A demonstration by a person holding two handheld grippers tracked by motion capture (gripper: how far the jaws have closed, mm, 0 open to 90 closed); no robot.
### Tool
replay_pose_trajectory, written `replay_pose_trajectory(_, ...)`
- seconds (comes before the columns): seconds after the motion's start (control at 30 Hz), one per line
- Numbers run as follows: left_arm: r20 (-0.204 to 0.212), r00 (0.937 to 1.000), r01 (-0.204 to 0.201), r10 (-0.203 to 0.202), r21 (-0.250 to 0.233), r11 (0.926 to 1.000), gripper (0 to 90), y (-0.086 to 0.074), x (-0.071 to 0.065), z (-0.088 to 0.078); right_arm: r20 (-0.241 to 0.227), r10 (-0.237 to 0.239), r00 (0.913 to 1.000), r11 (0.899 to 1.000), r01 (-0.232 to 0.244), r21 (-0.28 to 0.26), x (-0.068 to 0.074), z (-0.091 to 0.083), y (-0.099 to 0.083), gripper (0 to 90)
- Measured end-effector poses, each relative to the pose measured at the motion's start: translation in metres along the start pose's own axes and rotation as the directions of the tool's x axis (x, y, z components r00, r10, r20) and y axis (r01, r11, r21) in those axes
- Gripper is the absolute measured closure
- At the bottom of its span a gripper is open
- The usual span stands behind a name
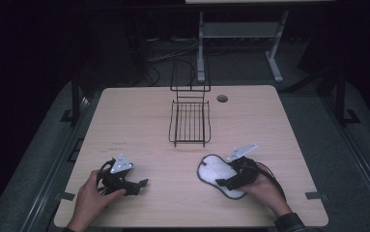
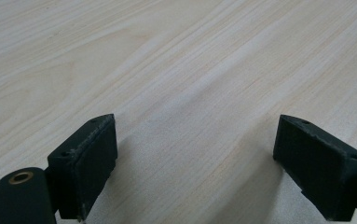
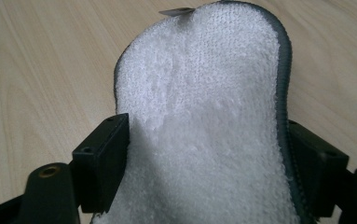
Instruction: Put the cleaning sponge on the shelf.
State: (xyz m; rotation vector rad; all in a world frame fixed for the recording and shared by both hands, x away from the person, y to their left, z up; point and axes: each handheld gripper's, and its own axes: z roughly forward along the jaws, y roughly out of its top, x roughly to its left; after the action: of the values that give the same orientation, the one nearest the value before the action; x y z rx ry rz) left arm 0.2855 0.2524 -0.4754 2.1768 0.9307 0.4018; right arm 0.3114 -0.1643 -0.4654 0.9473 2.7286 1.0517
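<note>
Gripping nothing firmly that I can confirm, my right gripper [image 1: 227,181] sits low over the white pad [image 1: 216,173] at about 5 o'clock on the bench [image 1: 139,121]; in the right gripper view its jaws stand wide on either side of the pad [image 3: 204,140], the left one touching the fluffy edge, the right one against the grey trim, and I cannot tell whether they press. That pad lies flat, white terry with a grey border and a small tag at its far end. My left gripper [image 1: 133,185] rests at about 7 o'clock, well apart from the pad, jaws wide open with bare wood between them in the left gripper view [image 2: 192,163]. A black wire rack [image 1: 190,123] stands toward 12 o'clock, its tall back at the far edge and its tray tilted toward me, near but clear of the pad. Just beside it, at 1 o'clock, sits a round cable hole [image 1: 222,98]. Between my grippers, bare wood.
</note>
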Motion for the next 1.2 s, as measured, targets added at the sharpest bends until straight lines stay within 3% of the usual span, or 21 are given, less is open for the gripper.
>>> replay_pose_trajectory(0.5, -0.001, 1.0, -0.001, 0.001, -0.001, 1.0, 12.7, 0.0, 0.0, 0.0, -0.006, -0.008, 1.0, 0.999, 0.008, -0.032, 0.0, -0.013, 0.003, 38.8)
replay_pose_trajectory(1.2, 0.0, 1.0, -0.002, 0.002, 0.0, 1.0, 12.7, 0.0, 0.0, 0.0, -0.068, 0.005, 0.9976, 0.996, -0.012, -0.094, 0.0, -0.029, 0.006, 58.2)
